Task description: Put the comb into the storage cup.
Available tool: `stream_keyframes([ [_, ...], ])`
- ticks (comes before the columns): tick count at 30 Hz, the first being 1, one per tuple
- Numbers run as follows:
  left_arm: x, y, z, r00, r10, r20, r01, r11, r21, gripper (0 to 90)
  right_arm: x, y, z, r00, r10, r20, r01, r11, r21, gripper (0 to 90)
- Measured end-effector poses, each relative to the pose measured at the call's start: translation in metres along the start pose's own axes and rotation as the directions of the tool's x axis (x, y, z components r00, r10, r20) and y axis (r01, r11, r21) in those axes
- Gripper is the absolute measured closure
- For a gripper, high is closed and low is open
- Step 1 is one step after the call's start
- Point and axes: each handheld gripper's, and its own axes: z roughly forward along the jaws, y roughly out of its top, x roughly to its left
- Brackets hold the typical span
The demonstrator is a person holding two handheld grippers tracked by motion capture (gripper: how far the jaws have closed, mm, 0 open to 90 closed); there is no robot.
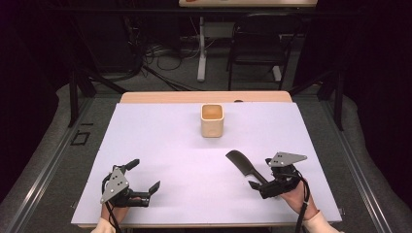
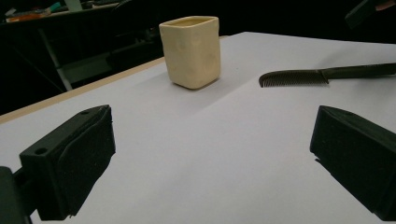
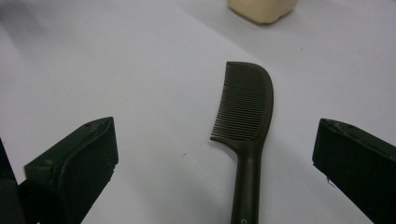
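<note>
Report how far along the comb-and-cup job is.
Done: nothing visibly; the cup stands upright and looks empty. In hand: the right gripper is open with its fingers either side of the comb, which lies flat on the table, ungrasped. The left gripper is open, holding nothing. Left: presumably grasping the comb and moving it.

Black two-jaw tools: left tool lower left, right tool lower right; grey three-cornered plates, black trailing cables, pale sleeve cuffs.
</note>
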Motion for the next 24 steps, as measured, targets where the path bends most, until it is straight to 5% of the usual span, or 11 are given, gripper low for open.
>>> stream_keyframes([
  [8, 0.001, -0.001, -0.001, 0.9999, -0.013, -0.005, 0.014, 0.9999, 0.006, 0.1, 0.000, 0.008, 0.011, 1.0000, -0.001, -0.010, 0.002, 0.994, 0.111, 0.6],
  [24, 0.001, -0.001, -0.002, 0.9999, -0.009, -0.006, 0.009, 1.0000, 0.003, 0.1, -0.005, 0.015, 0.018, 0.9995, 0.030, 0.013, -0.032, 0.977, 0.212, 0.0],
])
